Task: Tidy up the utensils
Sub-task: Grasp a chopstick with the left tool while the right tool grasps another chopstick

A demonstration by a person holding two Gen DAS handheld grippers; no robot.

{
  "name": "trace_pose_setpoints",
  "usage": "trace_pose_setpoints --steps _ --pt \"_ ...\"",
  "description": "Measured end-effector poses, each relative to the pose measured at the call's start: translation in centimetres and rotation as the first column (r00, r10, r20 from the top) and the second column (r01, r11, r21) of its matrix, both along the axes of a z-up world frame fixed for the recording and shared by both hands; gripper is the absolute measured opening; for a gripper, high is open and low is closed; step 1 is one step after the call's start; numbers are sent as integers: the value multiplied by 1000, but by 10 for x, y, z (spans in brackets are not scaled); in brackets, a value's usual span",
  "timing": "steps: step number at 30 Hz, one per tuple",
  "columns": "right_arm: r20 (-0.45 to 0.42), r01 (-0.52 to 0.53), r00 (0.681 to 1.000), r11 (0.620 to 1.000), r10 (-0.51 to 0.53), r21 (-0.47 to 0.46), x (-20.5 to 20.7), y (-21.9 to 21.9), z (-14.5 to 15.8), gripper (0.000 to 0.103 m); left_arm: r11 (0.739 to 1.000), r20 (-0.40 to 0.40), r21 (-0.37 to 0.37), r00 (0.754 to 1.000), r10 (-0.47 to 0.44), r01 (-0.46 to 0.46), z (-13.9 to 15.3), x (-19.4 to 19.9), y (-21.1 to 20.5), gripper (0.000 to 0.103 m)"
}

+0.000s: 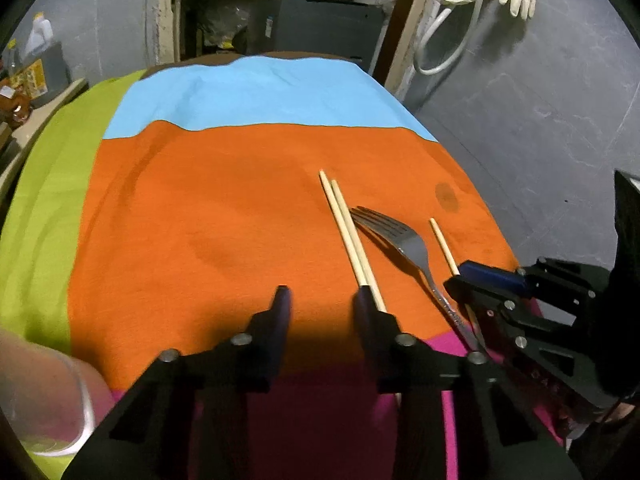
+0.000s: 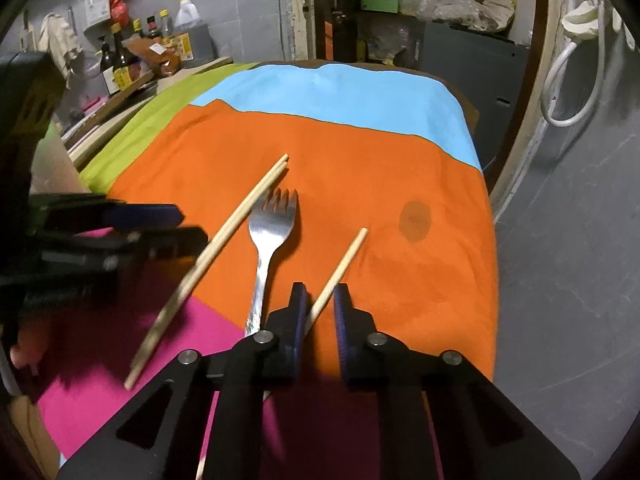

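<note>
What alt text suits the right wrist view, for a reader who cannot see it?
The black two-finger right gripper straddles one pale wooden chopstick on an orange, blue and pink cloth, its jaws not closed on it. Further left in the picture lie a silver metal fork and a pair of wooden chopsticks.
</note>
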State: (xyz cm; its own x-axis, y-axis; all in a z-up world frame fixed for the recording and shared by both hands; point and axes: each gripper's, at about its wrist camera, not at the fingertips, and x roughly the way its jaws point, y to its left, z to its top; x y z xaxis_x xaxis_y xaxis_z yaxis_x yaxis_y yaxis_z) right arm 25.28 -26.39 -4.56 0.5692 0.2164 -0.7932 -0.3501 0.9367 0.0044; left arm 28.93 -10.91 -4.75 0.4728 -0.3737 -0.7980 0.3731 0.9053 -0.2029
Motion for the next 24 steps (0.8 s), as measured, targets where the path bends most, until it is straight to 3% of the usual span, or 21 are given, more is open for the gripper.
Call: trace_pose_setpoints --steps 3,7,11,20,24 --pt "-3 18 1000 1000 -18 23 -4 -9 1 10 1000 -16 -20 1000 -9 9 -1 6 -3 26" --pt "-6 28 1000 998 -27 59 -6 -16 1 10 992 -63 -127 998 -13 5 3 14 2 26" --pt "-6 27 1000 997 -26 75 -6 -18 0 10 983 -51 -181 999 -14 4 9 15 7 26" --pt "-2 37 999 996 -37 85 -7 -25 -1 9 995 -42 -91 998 -44 40 1 19 -19 25" --pt "-8 41 999 994 -40 98 -6 -26 -1 9 993 -70 -111 996 -60 52 0 21 -21 10"
